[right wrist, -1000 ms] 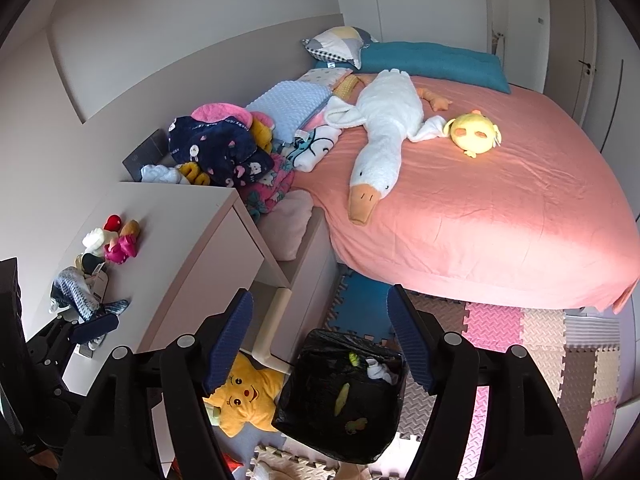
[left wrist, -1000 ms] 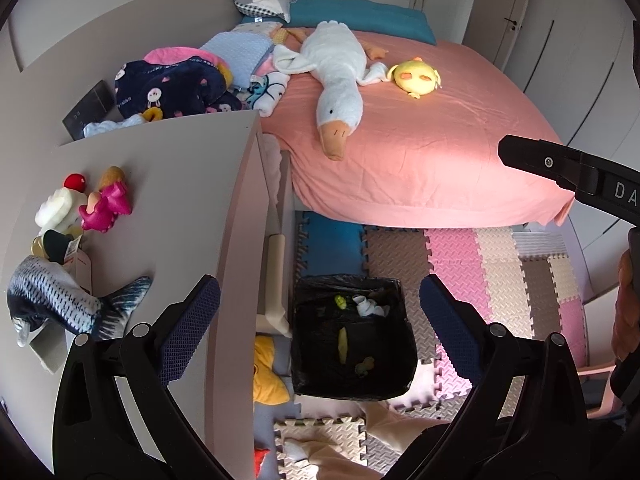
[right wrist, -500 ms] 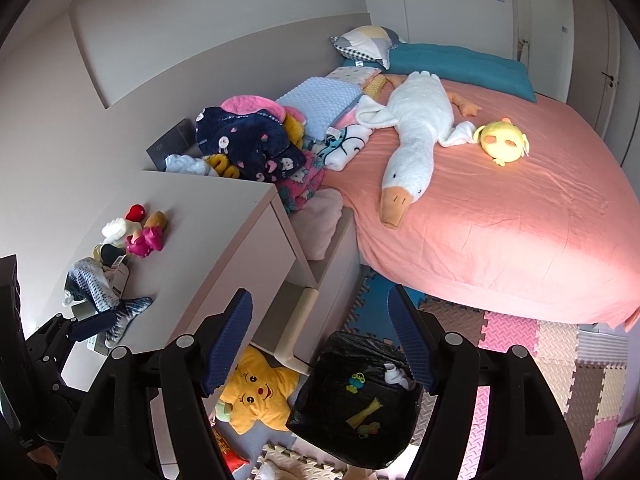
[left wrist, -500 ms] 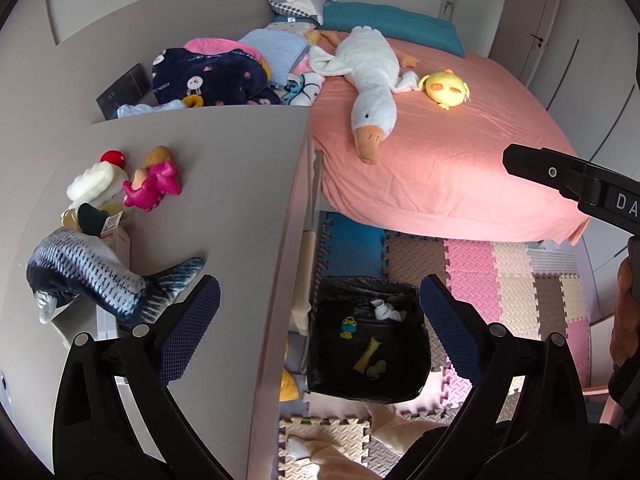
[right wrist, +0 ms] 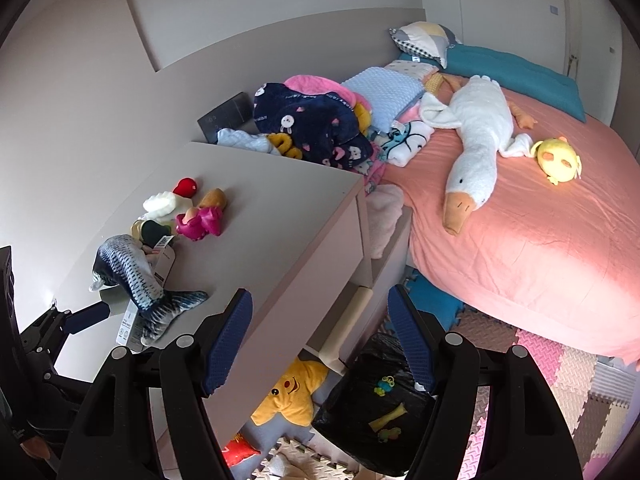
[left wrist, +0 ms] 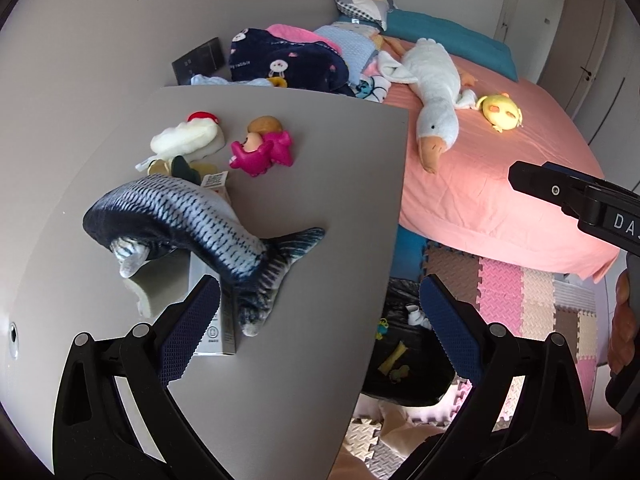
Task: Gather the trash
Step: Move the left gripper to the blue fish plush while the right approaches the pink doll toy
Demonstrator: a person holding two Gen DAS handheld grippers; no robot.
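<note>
Both tongs hang over the room with their jaws spread wide and nothing between the blue pads. The left gripper [left wrist: 320, 320] is above the flat grey top of the dresser [left wrist: 312, 184]. Its left pad [left wrist: 188, 332] stands just in front of a white and grey cardboard box [left wrist: 214, 332] that lies flat on this top. A soft blue-striped plush fish [left wrist: 192, 224] lies over the box, with its tail toward the dresser edge. Further back on the same top are a pink toy figure [left wrist: 260, 152] and a white plush toy with a red cap [left wrist: 186, 138].

The right gripper [right wrist: 320, 336] is over the front edge of the dresser, beside the pink bed [right wrist: 540, 240]. The black plastic trash bag [right wrist: 372, 404] stands open on the foam floor mat, low between the right gripper's pads and a little toward its right one. Inside it I see a small green toy and a yellow bone-shaped piece. A yellow star-shaped pillow [right wrist: 288, 396] lies on the floor just beside the bag.
</note>
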